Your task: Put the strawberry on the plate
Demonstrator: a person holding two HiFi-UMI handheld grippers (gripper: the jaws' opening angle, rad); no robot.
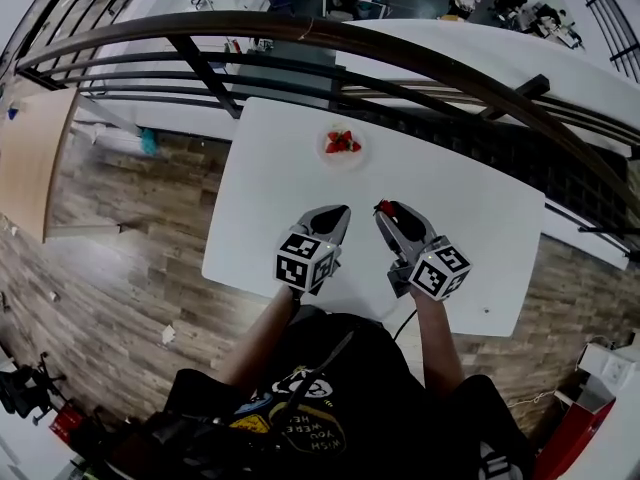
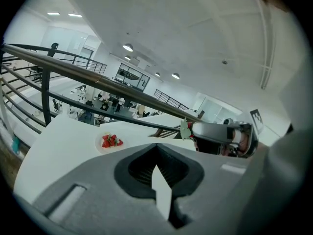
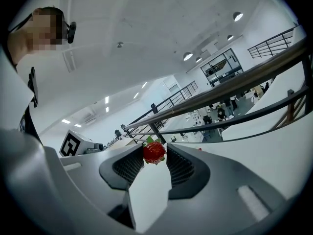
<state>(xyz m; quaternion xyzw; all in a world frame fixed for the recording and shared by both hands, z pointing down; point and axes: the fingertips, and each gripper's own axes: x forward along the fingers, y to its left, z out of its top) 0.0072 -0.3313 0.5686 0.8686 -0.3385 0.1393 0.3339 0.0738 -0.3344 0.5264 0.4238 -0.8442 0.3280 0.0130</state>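
Observation:
A small white plate (image 1: 327, 154) near the far edge of the white table (image 1: 470, 228) holds a few red strawberries (image 1: 343, 143). My right gripper (image 1: 389, 216) is shut on another strawberry (image 1: 383, 208), which sits red with green leaves between the jaw tips in the right gripper view (image 3: 153, 152). It hangs over the middle of the table, short of the plate. My left gripper (image 1: 337, 216) is beside it on the left, jaws shut and empty. From the left gripper view the plate (image 2: 108, 150) lies ahead to the left, and the right gripper (image 2: 215, 132) is at the right.
A dark metal railing (image 1: 300, 33) curves just beyond the table's far edge, with a lower floor of desks behind it. Wood flooring (image 1: 120, 228) surrounds the table. My arms and torso fill the near side.

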